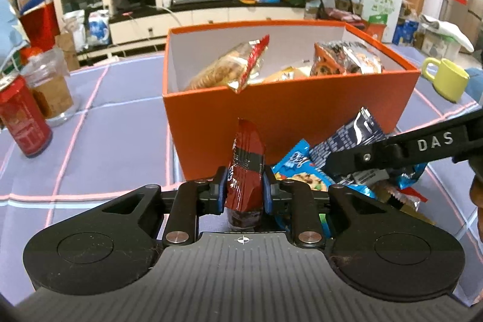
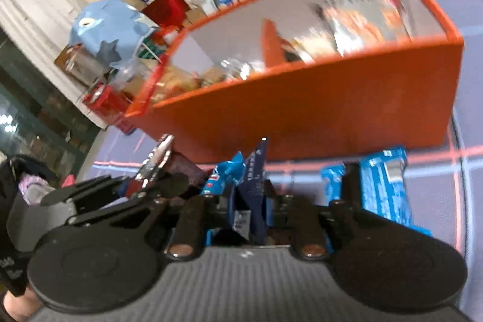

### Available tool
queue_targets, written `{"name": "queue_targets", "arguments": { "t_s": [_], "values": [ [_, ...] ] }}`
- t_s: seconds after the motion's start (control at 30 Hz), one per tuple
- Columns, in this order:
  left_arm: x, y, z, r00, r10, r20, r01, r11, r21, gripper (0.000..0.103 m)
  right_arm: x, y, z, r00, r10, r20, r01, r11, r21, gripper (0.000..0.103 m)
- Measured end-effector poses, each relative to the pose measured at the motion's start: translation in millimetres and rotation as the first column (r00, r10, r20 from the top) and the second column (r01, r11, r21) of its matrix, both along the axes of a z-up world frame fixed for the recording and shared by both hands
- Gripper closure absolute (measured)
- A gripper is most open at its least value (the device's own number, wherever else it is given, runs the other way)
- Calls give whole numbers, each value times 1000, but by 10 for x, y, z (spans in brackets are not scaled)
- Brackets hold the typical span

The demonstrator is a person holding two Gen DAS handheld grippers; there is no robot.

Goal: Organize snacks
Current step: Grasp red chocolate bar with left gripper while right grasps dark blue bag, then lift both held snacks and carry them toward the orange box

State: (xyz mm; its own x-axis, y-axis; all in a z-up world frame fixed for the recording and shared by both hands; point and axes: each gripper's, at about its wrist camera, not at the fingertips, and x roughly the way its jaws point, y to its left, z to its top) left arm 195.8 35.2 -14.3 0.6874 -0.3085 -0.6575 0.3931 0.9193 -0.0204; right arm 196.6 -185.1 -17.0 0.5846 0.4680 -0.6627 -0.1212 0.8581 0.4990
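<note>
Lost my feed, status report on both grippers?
Left gripper shut on red snack packet. Right gripper shut on dark blue packet. Orange box ahead, open, path unobstructed.

The left gripper (image 1: pixel 244 186) points forward and level, its two blue-padded fingers (image 1: pixel 221 184) drawn close together and pinching a dark red snack packet (image 1: pixel 246 168) that stands upright between them. The right gripper (image 2: pixel 249 201) is tilted, so its own view runs slanted and blurred; its fingers are likewise closed in, clamped on a dark blue snack packet (image 2: pixel 255 171). In the left wrist view the right gripper reaches in from the right edge as a black bar, just beside the left one. A sliver of the person's hand (image 1: pixel 477 201) shows at that same right edge.
</note>
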Motion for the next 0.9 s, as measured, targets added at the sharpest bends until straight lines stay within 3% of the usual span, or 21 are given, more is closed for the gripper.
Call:
{"name": "queue_targets", "arguments": {
  "t_s": [0.13, 0.3, 0.37, 0.63, 0.9],
  "values": [
    [-106, 59, 178, 997, 43, 59, -43, 999, -6, 103, -127, 109, 214, 994, 21, 103, -10, 994, -107, 83],
    [-243, 132, 394, 991, 89, 104, -86, 996, -37, 103, -362, 279, 409, 971, 87, 223, -13, 949, -316, 83],
    [-262, 153, 463, 987, 114, 114, -108, 992, -59, 103, -459, 315, 471, 957, 104, 272, 0, 934, -357, 83],
    [-320, 115, 661, 973, 175, 148, -165, 983, -78, 103, -704, 297, 741, 897, 97, 430, 103, 902, -419, 82],
    [-276, 103, 609, 967, 226, 113, -223, 974, -44, 103, -745, 300, 754, 891, 69, 449, 149, 889, -433, 82]
  ]
}}
